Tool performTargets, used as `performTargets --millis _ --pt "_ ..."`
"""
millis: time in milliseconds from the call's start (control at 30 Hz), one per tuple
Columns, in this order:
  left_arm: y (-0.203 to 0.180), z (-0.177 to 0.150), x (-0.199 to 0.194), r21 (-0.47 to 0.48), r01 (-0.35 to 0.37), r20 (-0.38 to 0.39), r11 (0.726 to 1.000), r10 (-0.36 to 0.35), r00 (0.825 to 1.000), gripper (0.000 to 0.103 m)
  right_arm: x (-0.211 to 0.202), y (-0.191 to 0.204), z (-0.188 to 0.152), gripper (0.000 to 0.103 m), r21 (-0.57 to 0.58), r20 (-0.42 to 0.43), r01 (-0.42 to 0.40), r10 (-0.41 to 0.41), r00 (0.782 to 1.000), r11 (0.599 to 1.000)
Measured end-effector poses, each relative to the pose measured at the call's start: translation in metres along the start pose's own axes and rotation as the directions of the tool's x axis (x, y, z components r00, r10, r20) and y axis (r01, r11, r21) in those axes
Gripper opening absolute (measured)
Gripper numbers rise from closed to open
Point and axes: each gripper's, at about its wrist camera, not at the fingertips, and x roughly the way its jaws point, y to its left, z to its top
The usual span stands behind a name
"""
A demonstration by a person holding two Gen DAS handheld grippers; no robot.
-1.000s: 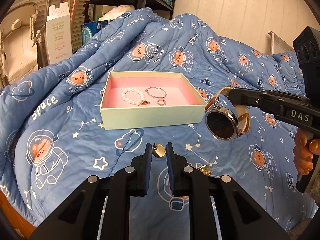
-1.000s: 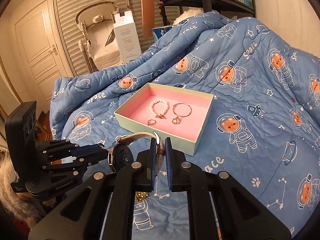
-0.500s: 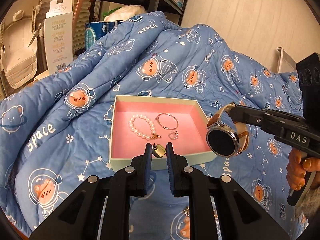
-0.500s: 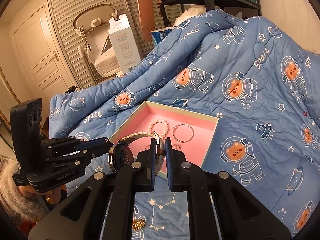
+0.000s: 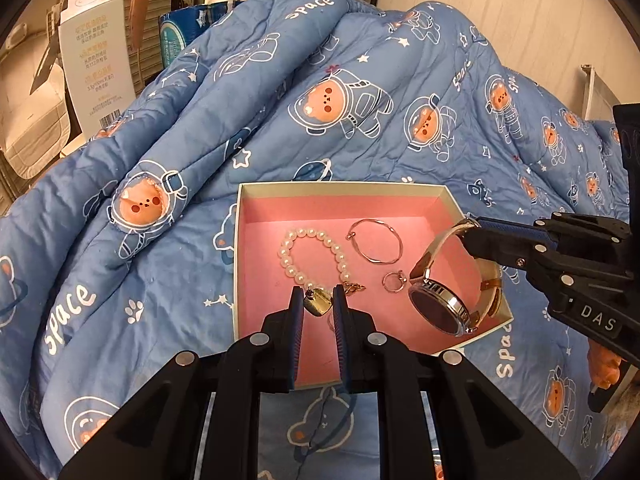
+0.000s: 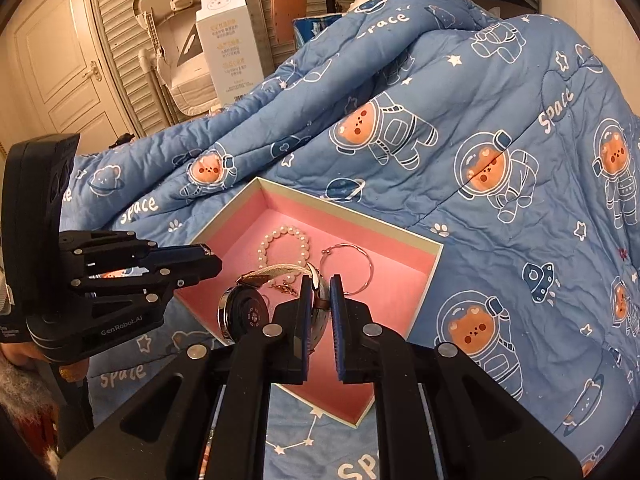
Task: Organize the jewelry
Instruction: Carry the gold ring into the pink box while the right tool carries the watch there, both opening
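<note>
- Two black hand-held grippers were over the shallow pale-green cardboard box with the pink lining (image 5: 448, 194), which sat on a blue quilt printed with astronaut bears (image 5: 280, 92).
- The left gripper (image 5: 317, 300) was pinched nearly closed on a small gold heart-shaped pendant (image 5: 319, 301), held right at its fingertips above the near end of the box.
- The right gripper (image 6: 320, 294) was also clamped nearly closed, on the tan leather strap of a round silver wristwatch with a dark face (image 5: 438, 312); the watch hung tilted over the box's right corner, just off to the right of the left gripper.
- Just beyond the left gripper's tips, a white pearl bracelet (image 5: 312, 254) lay on the lining.
- Ahead and a bit right were a thin silver hoop bangle (image 5: 375, 245) and a small silver ring (image 5: 393, 282).
</note>
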Motion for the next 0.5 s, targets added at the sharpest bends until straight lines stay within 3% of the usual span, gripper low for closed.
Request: performTargets --millis 500 --pt "-0.016 0.010 0.044 0.134 -0.039 -0.131 0.990 0.057 0.990 0.014 0.047 0.003 -0.002 0.010 -0.107 -0.158 -0.001 -0.016 0.987 0.994"
